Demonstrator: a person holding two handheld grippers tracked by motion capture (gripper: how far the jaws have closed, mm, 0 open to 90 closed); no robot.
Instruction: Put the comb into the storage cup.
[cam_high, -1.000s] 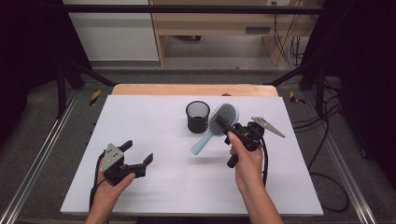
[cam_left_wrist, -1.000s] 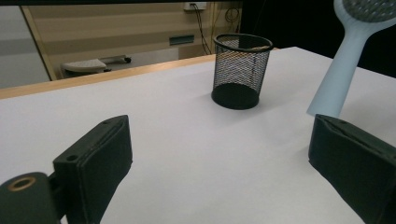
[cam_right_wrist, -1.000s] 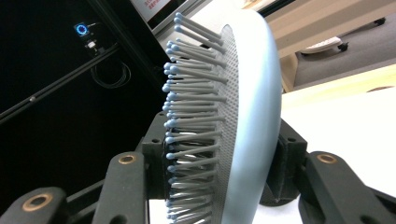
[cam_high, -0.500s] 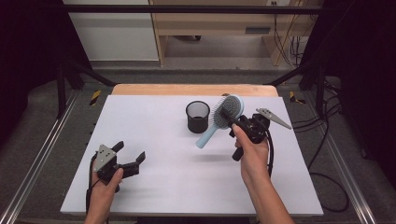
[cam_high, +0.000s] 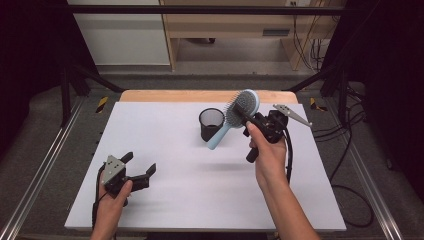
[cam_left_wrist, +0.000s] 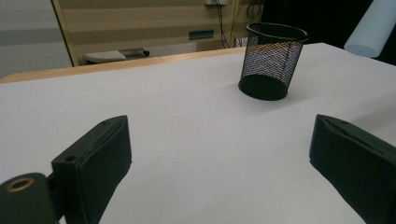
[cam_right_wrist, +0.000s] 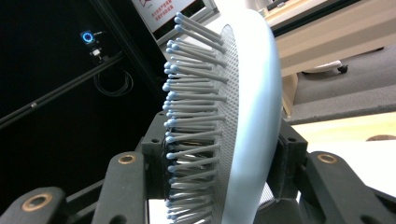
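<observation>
Hairbrush (cam_high: 239, 112) just right of mesh cup (cam_high: 211, 124) at upper centre of table (cam_high: 200, 190); left gripper (cam_high: 134, 169) at lower left

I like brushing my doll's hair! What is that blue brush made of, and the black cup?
The brush looks like smooth, matte light-blue plastic; its grey pins with little ball tips sit in a dotted pad, probably rubbery. The black cup looks like fine metal mesh: you can see through its wall, with a solid rim and base.

A pale blue hairbrush (cam_high: 240, 111) with grey, blue-tipped bristles is seen beside a black mesh cup (cam_high: 211, 124) on a white table (cam_high: 175, 130) edged in light wood.
</observation>
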